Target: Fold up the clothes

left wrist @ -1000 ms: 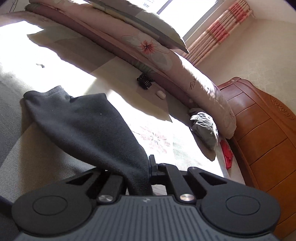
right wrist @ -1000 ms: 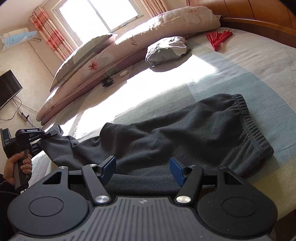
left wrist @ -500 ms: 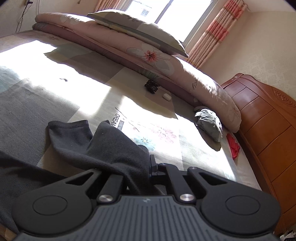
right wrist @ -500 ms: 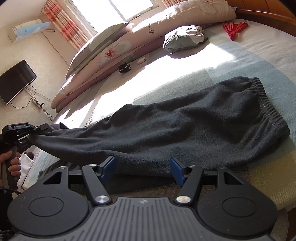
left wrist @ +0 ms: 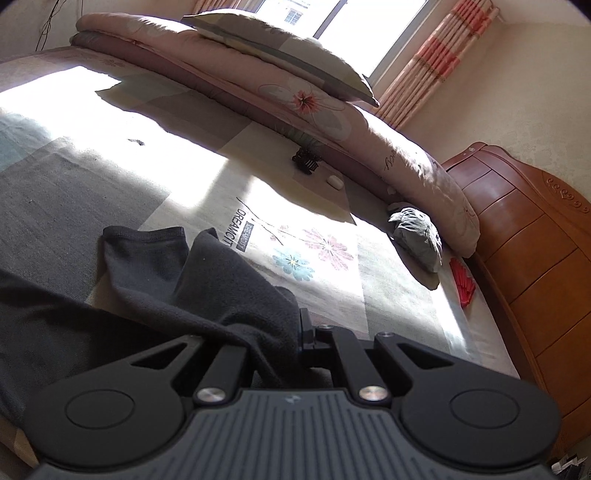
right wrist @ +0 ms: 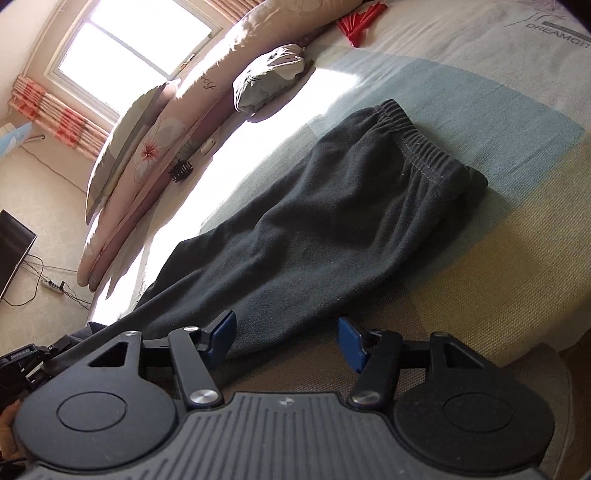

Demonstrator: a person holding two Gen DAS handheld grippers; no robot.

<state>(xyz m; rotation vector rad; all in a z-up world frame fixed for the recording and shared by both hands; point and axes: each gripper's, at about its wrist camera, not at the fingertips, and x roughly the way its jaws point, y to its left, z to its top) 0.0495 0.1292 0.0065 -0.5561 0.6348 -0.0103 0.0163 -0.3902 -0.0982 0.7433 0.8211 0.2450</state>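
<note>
Dark grey trousers (right wrist: 332,221) lie stretched across the bed, the elastic waistband (right wrist: 417,147) at the far right. My left gripper (left wrist: 295,332) is shut on the leg end of the trousers (left wrist: 229,295), whose cloth drapes over its left finger; one cuff (left wrist: 144,251) rests on the sheet ahead. My right gripper (right wrist: 286,338) hovers low at the near edge of the trousers. Its jaws are closing, and the blue pads (right wrist: 221,332) straddle the cloth edge without pinching it. The left gripper (right wrist: 22,365) also shows at the lower left of the right wrist view, held by a hand.
A rolled floral quilt (left wrist: 369,147) with a pillow (left wrist: 277,48) on it runs along the bed's far side. Near it lie a grey clothes bundle (right wrist: 269,81), a red fan (right wrist: 358,26) and a black hair clip (left wrist: 306,162). A wooden headboard (left wrist: 524,240) stands at right.
My left gripper has carried the leg end across the bed, so the cuff now lies on the sheet. My right gripper has rolled, sunk toward the trousers' edge, and its jaws have narrowed.
</note>
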